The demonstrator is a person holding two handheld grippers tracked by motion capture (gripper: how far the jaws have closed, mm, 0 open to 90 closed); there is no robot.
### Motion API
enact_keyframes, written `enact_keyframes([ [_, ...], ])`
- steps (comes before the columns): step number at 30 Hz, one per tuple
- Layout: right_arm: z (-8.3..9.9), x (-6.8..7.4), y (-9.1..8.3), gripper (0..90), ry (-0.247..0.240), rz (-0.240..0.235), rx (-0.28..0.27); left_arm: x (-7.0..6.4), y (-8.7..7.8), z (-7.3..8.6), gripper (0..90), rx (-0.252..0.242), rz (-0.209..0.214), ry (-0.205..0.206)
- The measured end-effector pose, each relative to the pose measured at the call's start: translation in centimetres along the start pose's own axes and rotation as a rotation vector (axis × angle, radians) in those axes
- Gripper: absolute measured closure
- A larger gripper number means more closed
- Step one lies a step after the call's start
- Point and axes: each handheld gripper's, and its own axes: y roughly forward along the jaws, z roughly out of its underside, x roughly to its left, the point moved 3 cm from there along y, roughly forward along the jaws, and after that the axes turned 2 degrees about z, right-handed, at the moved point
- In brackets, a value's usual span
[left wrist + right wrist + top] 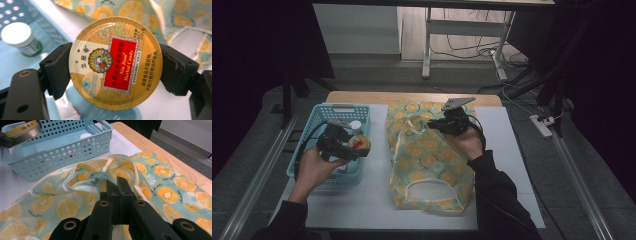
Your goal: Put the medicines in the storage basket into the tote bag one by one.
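Observation:
A round gold candy tin with a red label sits between the jaws of my left gripper, which is shut on it and holds it over the light blue basket. From the high view the tin hangs above the basket's right side. A lemon-print cloth bag lies on the table's middle. My right gripper is shut on a fold of the bag near its rim and lifts that cloth a little; from above, the right gripper is at the bag's upper part.
A small white-capped jar stands inside the basket, with a small packet below it. A white mat covers the wooden table. Table legs and cables stand on the floor beyond the far edge.

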Motion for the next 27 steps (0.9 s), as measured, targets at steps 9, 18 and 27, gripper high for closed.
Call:
enact_keyframes([
  [9, 0.1, -0.1, 0.1, 90.0, 0.001, 0.001, 0.004, -2.0, 0.6, -0.9, 20.7, -0.003, 0.039, 0.046],
  [18, 0.2, -0.2, 0.1, 90.0, 0.002, 0.003, 0.007, -4.4, 1.8, -2.1, 20.6, -0.003, 0.079, 0.102],
  [27, 0.2, -0.2, 0.2, 90.0, 0.003, 0.001, 0.007, -6.9, 3.4, -4.0, 20.6, 0.004, 0.124, 0.172],
])
